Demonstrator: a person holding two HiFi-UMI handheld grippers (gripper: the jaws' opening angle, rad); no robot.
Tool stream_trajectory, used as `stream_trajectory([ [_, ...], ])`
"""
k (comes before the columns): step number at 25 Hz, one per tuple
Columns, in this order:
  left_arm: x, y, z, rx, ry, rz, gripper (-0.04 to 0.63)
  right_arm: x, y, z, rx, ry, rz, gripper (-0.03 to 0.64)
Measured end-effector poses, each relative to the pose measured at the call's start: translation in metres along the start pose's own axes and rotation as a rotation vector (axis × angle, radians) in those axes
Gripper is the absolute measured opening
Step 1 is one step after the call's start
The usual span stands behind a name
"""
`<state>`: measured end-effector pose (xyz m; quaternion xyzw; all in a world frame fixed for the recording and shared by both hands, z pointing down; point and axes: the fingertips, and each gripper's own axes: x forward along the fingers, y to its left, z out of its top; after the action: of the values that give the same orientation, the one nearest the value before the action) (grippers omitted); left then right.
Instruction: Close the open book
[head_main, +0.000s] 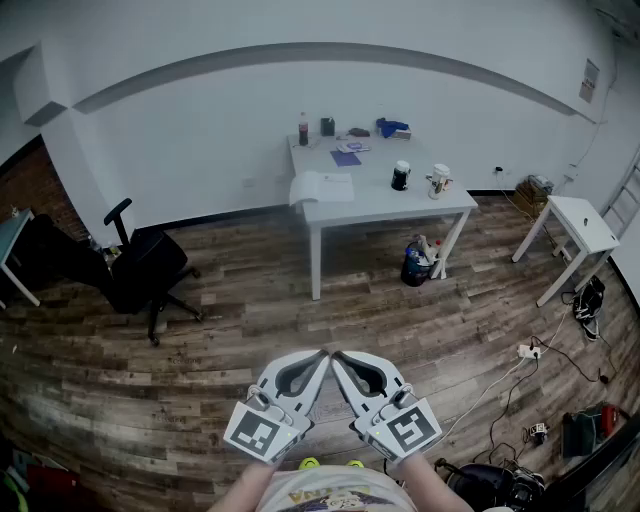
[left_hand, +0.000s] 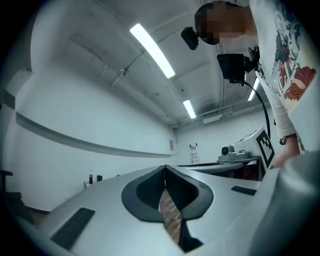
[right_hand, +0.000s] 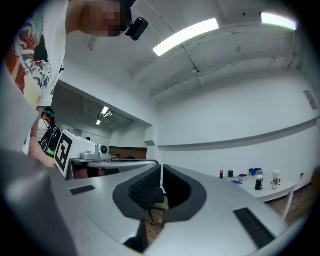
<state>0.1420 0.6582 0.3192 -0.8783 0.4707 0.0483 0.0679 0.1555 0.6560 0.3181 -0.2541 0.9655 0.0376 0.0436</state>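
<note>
Head view: the left gripper (head_main: 320, 357) and right gripper (head_main: 341, 358) are held side by side with their tips almost meeting, each clenched on nothing. Well beyond them, the open book (head_main: 322, 187) lies flat at the white tabletop's (head_main: 400, 206) front left corner. Its long axis runs left to right along the front edge.

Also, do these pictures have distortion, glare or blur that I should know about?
Head view: strong fisheye bends the wall ledge and floor; the open book is small but evenly lit. Left gripper view: dark corners, a glaring ceiling lamp, soft nearby fingers. Right gripper view: the same dark corners and lamp glare.
</note>
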Motion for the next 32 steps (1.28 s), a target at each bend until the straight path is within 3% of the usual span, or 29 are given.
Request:
stream_trajectory([
  [11,-0.009,0.001,0.011,-0.012,-0.013,-0.001,0.011,0.003,0.009,0.003,0.05,-0.018,0.002,0.029],
  [32,-0.037,0.023,0.011,-0.04,-0.035,-0.016,0.011,0.029,0.033,-0.009,0.033,0.006,-0.038,0.031],
])
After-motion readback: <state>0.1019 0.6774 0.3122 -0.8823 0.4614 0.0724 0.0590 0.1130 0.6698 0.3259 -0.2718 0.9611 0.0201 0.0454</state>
